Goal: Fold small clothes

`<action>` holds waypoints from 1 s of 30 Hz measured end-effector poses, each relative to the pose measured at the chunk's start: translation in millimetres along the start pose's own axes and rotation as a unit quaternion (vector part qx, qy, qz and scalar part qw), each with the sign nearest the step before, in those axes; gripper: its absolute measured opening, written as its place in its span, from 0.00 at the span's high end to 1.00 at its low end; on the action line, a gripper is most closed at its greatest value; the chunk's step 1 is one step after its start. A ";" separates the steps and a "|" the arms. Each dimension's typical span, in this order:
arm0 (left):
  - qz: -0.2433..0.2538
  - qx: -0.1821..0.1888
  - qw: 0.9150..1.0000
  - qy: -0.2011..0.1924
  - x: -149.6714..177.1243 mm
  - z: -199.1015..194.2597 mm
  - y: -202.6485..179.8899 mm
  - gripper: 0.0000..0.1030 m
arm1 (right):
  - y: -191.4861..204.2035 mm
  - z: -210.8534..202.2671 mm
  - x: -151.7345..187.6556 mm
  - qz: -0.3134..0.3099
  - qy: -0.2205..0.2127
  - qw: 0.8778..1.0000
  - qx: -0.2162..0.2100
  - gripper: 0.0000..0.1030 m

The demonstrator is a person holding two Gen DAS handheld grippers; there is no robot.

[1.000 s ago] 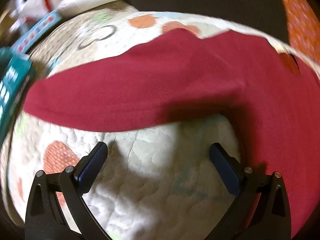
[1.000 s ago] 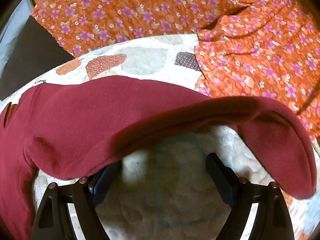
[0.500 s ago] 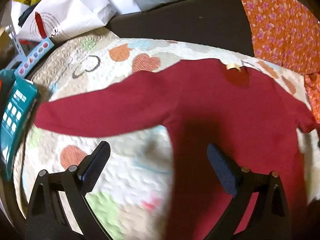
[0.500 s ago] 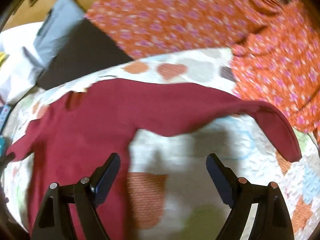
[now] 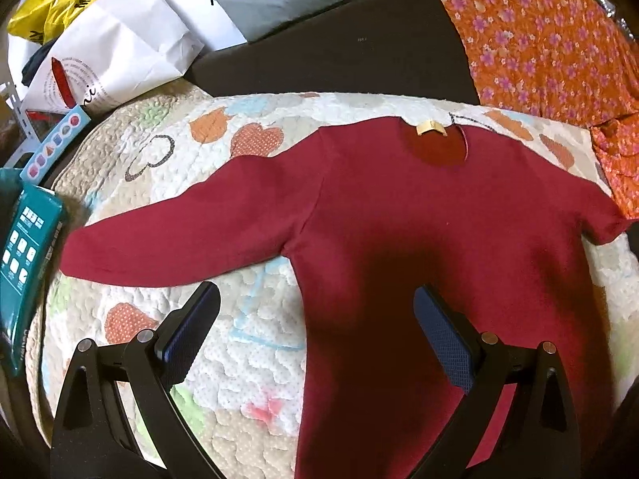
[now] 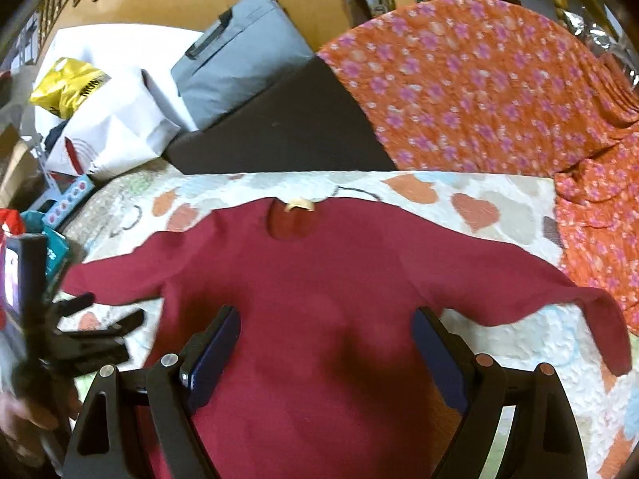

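A dark red long-sleeved top [image 5: 419, 215] [image 6: 319, 271] lies flat on a quilted mat [image 5: 247, 343] [image 6: 519, 343], neck at the far side, both sleeves spread out. My left gripper [image 5: 315, 319] hangs open above the top's left side, under the left sleeve, holding nothing. My right gripper [image 6: 325, 339] is open over the middle of the body, also with nothing in it. The right sleeve's cuff [image 6: 615, 331] is bent downward. The left gripper [image 6: 100, 335] and a hand show at the left edge of the right wrist view.
Orange flowered cloth [image 5: 551, 40] [image 6: 499, 92] lies at the back right, touching the mat's edge. A dark cushion [image 5: 339, 52], a grey bag [image 6: 239, 64], white bags [image 5: 112, 52] and a teal box [image 5: 24, 279] crowd the back and left.
Both grippers have pulled back and up from the sleeves. The top now shows whole and lies spread flat; both grippers stayed open throughout.
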State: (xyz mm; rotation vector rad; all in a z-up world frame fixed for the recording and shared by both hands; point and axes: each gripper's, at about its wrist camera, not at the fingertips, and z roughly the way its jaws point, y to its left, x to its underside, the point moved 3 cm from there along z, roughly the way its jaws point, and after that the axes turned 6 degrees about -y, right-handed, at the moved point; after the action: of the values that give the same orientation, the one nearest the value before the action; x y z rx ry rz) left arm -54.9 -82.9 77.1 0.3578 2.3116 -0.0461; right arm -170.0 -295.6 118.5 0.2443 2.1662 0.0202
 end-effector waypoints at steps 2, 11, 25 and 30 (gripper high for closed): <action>-0.005 0.001 1.000 -0.005 -1.4 -0.6 1.7 0.04 | 7.1 4.7 -0.8 0.008 0.000 1.000 -0.009 0.16; -0.036 0.008 0.999 0.003 -3.9 4.7 10.2 0.04 | 22.5 13.1 -7.2 -0.014 0.004 1.000 0.012 0.16; -0.042 0.002 0.999 0.016 -4.3 10.6 15.7 0.04 | 29.7 33.1 -2.5 -0.005 0.027 1.000 0.005 0.16; -0.047 -0.002 0.999 0.019 -4.4 13.3 18.9 0.04 | 27.7 38.0 -1.1 0.001 0.031 0.999 0.006 0.16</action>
State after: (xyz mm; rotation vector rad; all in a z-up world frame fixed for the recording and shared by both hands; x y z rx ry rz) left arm -37.5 -67.8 72.5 0.2485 2.3655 -0.0819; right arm -133.7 -271.7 100.6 0.2546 2.2286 0.0162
